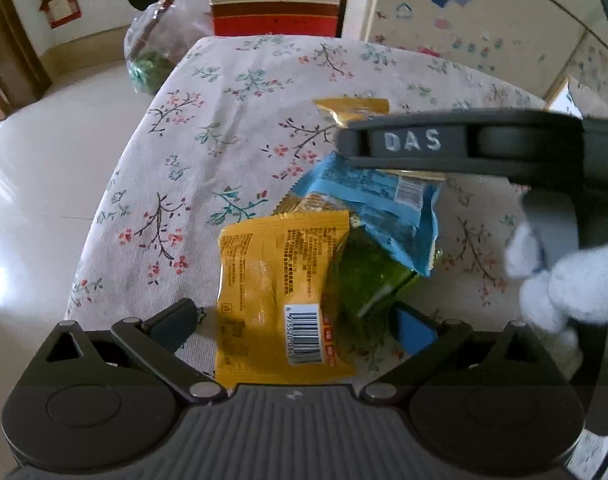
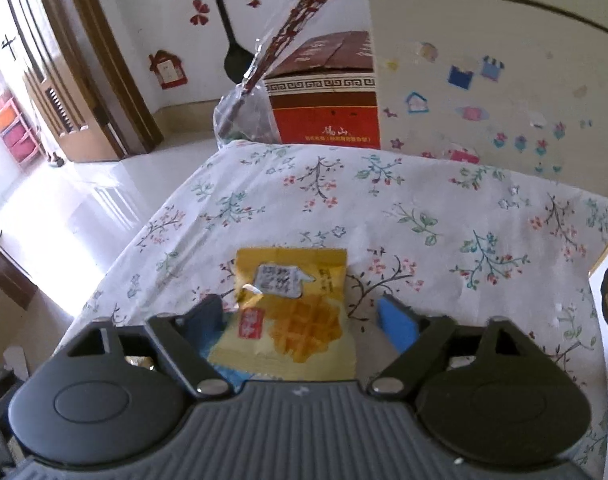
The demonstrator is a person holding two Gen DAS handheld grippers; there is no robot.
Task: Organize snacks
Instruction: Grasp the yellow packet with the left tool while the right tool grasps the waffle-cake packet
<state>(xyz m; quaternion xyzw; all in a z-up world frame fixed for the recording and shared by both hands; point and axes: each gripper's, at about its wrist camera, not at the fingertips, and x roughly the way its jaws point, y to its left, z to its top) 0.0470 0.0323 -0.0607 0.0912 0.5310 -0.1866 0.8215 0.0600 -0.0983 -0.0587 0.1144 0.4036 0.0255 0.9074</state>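
My left hand-held gripper is spread as wide as it goes, and it grips nothing. Between its fingers lies a yellow barcode packet, back side up, and neither pad presses on it. This packet is on the near side of the blue packet, and its far corner reaches the blue one. A green packet lies partly under the blue packet, on its near side, just beside the barcode packet.

All of them lie on the counter, which is covered with a flowered cloth.

My right hand-held gripper comes in from the right over the far end of the blue packet, and my gloved hand holds it. Its jaws are partly open around a yellow waffle packet, which lies face up just beyond the blue packet. The left pad is at the edge of this packet. The right pad is apart from it, with cloth showing between them, so the packet is not clamped.

Far behind the blue packet, past the back edge of the counter, a red-brown box stands by the wall. A clear bag leans at the left of the box.
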